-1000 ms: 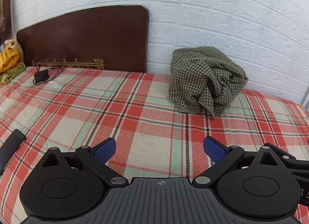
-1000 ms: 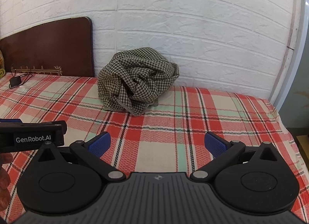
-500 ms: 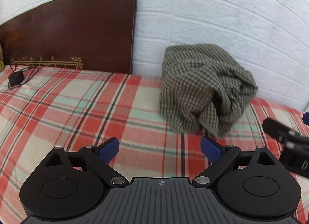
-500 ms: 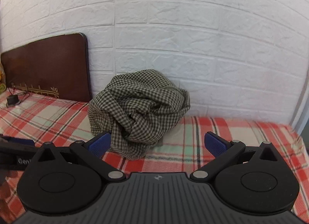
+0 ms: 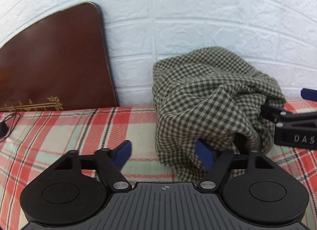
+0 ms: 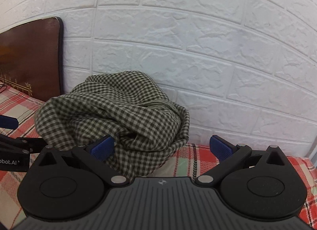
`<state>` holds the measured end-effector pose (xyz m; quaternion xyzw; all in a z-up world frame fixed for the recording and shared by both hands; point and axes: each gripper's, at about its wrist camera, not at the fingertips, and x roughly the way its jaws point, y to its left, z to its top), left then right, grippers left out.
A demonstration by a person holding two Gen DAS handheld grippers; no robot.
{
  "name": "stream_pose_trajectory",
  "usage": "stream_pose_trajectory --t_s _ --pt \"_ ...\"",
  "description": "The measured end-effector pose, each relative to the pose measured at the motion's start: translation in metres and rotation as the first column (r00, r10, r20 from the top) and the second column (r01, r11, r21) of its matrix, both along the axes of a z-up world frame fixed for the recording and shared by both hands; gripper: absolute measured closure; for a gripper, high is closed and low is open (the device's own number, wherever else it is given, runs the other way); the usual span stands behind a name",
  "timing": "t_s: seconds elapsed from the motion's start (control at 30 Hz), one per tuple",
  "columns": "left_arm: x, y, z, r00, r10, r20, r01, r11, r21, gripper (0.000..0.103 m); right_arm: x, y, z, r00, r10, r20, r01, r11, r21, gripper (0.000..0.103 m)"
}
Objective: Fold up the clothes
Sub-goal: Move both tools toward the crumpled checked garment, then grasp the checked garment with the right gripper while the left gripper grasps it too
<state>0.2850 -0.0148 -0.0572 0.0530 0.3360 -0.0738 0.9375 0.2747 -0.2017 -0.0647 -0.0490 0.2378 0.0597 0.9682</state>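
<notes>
A crumpled green-and-cream checked garment [image 5: 210,99] lies in a heap on the plaid bed sheet [image 5: 83,130], against the white brick wall; it also shows in the right wrist view [image 6: 118,119]. My left gripper [image 5: 164,153] is open at the heap's lower left edge, its right blue pad reaching into the cloth. My right gripper [image 6: 161,147] is open around the heap's lower right part, its left pad against the folds. Each gripper shows at the edge of the other's view.
A dark brown headboard [image 5: 53,63] leans on the wall at the left, close to the heap. A black cable with a small plug [image 5: 6,125] lies on the sheet at the far left. The white brick wall [image 6: 198,51] stands right behind the garment.
Both grippers have moved forward across the bed up to the garment, from about half the bed away to touching its lower edges. Both stay open. The heap has not moved.
</notes>
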Motion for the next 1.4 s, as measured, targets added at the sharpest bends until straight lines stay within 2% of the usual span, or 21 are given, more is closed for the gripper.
stream_pose_trajectory --t_s 0.03,0.1,0.13,0.17,0.2,0.27,0.3,0.5,0.63,0.67,0.7,0.87,0.93,1.0,1.1,1.23,1.3,1.4 --pt "0.005 -0.002 -0.003 1.0 -0.019 -0.024 0.019 1.0 -0.009 0.045 0.007 -0.003 -0.002 1.0 0.001 -0.011 -0.001 1.0 0.02 0.001" --pt "0.015 -0.007 -0.009 0.996 -0.058 -0.07 0.056 0.998 -0.029 0.087 0.016 -0.006 -0.004 1.0 0.008 -0.019 -0.006 0.998 0.061 0.005" --pt "0.021 -0.009 -0.012 0.993 -0.077 -0.093 0.074 0.996 -0.04 0.094 0.017 -0.006 -0.005 1.0 0.021 -0.016 -0.019 0.997 0.074 0.008" --pt "0.022 -0.011 -0.015 0.99 -0.093 -0.104 0.088 0.995 -0.049 0.101 0.018 -0.005 -0.006 0.999 0.042 -0.027 -0.039 0.995 0.094 0.021" --pt "0.021 -0.014 -0.017 0.99 -0.098 -0.105 0.094 0.994 -0.047 0.103 0.018 -0.005 -0.007 0.997 0.065 -0.043 -0.06 0.991 0.117 0.048" --pt "0.017 -0.018 -0.018 0.99 -0.101 -0.102 0.098 0.994 -0.041 0.103 0.018 -0.005 -0.007 0.994 0.085 -0.07 -0.074 0.985 0.156 0.084" --pt "0.015 -0.019 -0.018 0.99 -0.099 -0.097 0.096 0.995 -0.038 0.103 0.014 -0.005 -0.004 0.995 0.078 -0.065 -0.067 0.985 0.161 0.092" --pt "-0.017 -0.002 0.01 0.993 -0.112 -0.04 0.108 0.989 -0.1 0.103 -0.032 -0.013 0.034 0.996 0.093 0.012 -0.093 0.973 0.213 0.094" --pt "-0.052 0.002 0.026 0.989 -0.149 0.021 0.15 0.979 -0.14 0.103 -0.086 -0.009 0.066 0.986 0.144 0.085 -0.161 0.958 0.237 0.094" --pt "-0.063 0.003 0.028 0.986 -0.162 0.037 0.166 0.974 -0.152 0.099 -0.102 -0.008 0.073 0.982 0.158 0.102 -0.179 0.954 0.242 0.094" --pt "-0.075 0.002 0.026 0.985 -0.171 0.039 0.175 0.972 -0.157 0.081 -0.119 -0.008 0.079 0.978 0.172 0.119 -0.197 0.949 0.248 0.094" --pt "-0.134 0.0 0.015 0.972 -0.231 0.046 0.235 0.957 -0.172 0.08 -0.199 -0.008 0.086 0.965 0.207 0.161 -0.243 0.937 0.25 0.094" --pt "-0.159 0.001 0.008 0.963 -0.265 0.049 0.27 0.95 -0.156 0.076 -0.223 -0.009 0.08 0.966 0.212 0.145 -0.244 0.934 0.263 0.094" --pt "-0.184 0.001 0.001 0.953 -0.3 0.051 0.304 0.942 -0.141 0.067 -0.243 -0.013 0.069 0.971 0.213 0.111 -0.236 0.932 0.275 0.094" --pt "-0.221 0.002 -0.01 0.935 -0.35 0.053 0.354 0.928 -0.118 0.064 -0.27 -0.019 0.049 0.979 0.195 0.053 -0.201 0.939 0.28 0.094" --pt "-0.243 0.02 -0.028 0.939 -0.345 -0.016 0.337 0.926 -0.168 0.062 -0.294 -0.023 0.024 0.981 0.192 -0.036 -0.17 0.927 0.334 0.094" --pt "-0.253 0.032 -0.031 0.949 -0.312 -0.049 0.295 0.931 -0.215 0.062 -0.303 -0.019 0.012 0.976 0.203 -0.074 -0.168 0.929 0.329 0.094" --pt "-0.257 0.043 -0.03 0.959 -0.276 -0.061 0.253 0.936 -0.246 0.062 -0.307 -0.013 -0.008 0.962 0.224 -0.154 -0.161 0.926 0.34 0.094"
